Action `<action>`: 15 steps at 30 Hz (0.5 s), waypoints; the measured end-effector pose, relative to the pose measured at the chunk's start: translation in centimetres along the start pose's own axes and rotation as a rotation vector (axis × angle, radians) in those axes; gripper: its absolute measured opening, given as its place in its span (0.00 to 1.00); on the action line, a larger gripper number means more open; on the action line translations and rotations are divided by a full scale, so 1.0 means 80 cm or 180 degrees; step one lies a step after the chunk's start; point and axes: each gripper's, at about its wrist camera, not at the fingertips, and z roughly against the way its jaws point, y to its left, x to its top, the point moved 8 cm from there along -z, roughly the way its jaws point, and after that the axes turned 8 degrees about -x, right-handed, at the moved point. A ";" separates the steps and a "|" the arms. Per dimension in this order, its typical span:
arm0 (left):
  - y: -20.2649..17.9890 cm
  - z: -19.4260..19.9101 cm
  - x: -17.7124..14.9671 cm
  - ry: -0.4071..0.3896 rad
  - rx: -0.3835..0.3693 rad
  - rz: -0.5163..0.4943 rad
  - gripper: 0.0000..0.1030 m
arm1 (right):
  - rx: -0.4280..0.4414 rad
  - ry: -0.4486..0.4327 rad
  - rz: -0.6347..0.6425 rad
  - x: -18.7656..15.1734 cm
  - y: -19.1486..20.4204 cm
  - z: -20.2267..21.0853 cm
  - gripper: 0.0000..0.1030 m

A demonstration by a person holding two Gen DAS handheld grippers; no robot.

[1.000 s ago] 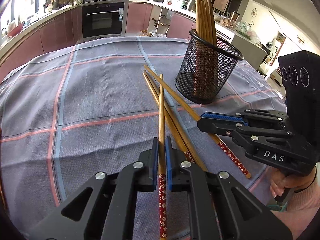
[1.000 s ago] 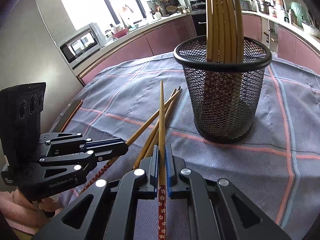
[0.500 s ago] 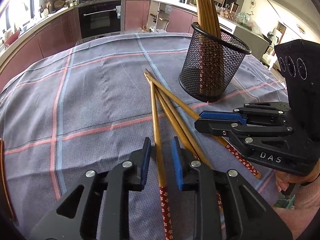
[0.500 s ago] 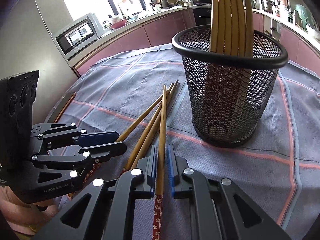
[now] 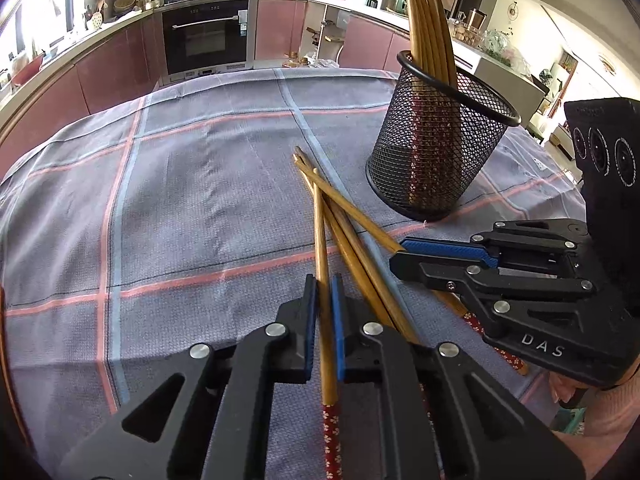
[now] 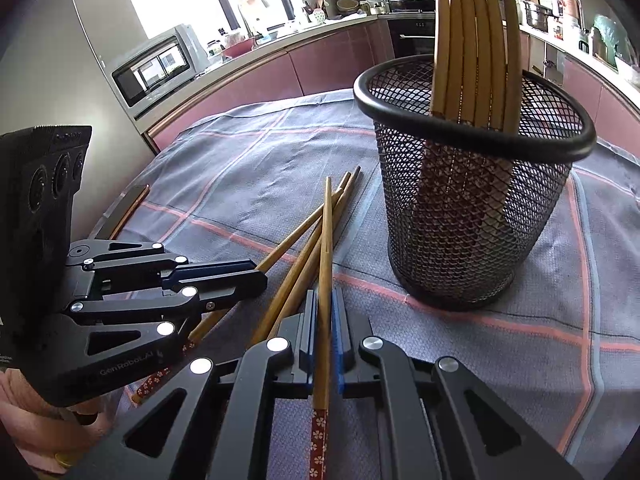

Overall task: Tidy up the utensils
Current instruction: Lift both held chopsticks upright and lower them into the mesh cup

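Bamboo chopsticks with red flowered handles lie crossed on the checked cloth. My left gripper (image 5: 323,292) is shut on one chopstick (image 5: 320,240), which runs forward between its blue pads. My right gripper (image 6: 325,300) is shut on another chopstick (image 6: 327,232). Two more loose chopsticks (image 5: 360,260) lie just right of the left gripper and also show in the right wrist view (image 6: 296,256). A black mesh cup (image 5: 436,152) stands upright ahead with several chopsticks in it; it also shows in the right wrist view (image 6: 468,208). Each gripper shows in the other's view, the right (image 5: 400,256) and the left (image 6: 260,276).
The table is covered by a grey-blue cloth with pink and blue lines (image 5: 180,200). Its rounded edge drops off towards kitchen cabinets and an oven (image 5: 208,36) behind. A microwave (image 6: 160,64) stands on the counter at the far left.
My left gripper opened half a second ago, letting its chopstick lie down, and has now closed on it again. The right gripper kept its chopstick and moved closer to the mesh cup.
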 end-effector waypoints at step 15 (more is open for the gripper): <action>-0.018 0.046 0.009 -0.0273 -0.0082 -0.0058 0.07 | 0.0135 -0.0349 0.0088 0.013 0.007 0.057 0.06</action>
